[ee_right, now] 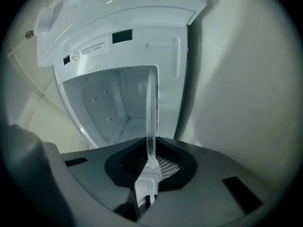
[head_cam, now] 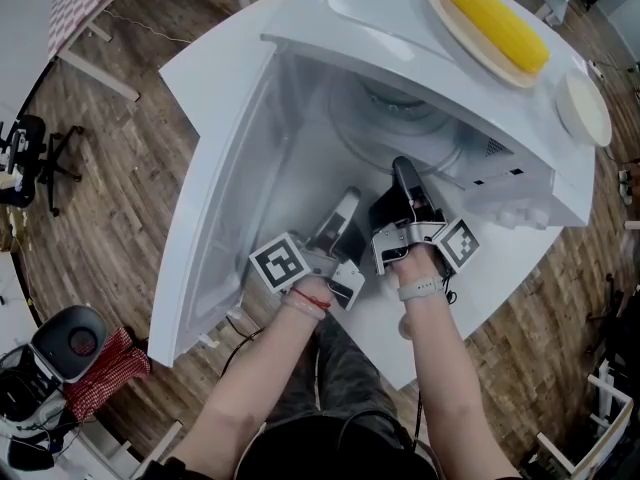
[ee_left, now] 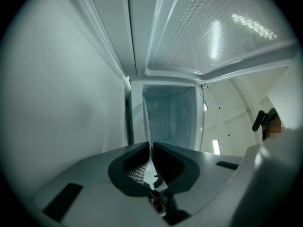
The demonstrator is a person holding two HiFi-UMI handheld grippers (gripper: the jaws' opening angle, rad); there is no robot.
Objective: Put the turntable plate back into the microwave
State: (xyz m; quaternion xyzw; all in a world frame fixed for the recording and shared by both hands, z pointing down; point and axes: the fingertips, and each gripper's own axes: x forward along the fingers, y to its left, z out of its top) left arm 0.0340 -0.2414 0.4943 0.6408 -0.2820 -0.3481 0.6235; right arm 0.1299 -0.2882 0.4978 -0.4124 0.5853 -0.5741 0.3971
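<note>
In the head view, your left gripper [head_cam: 343,211] and right gripper [head_cam: 405,176] both reached into the open white microwave [head_cam: 330,18]. Between them was the clear round glass turntable plate [head_cam: 400,118], seemingly low in the cavity, though its transparency made that hard to confirm. In the left gripper view, the fingers were clenched on the plate's thin edge. In the right gripper view, the fingers likewise pinched its rim. The plate was inside; seating it and letting go were probably left.
</note>
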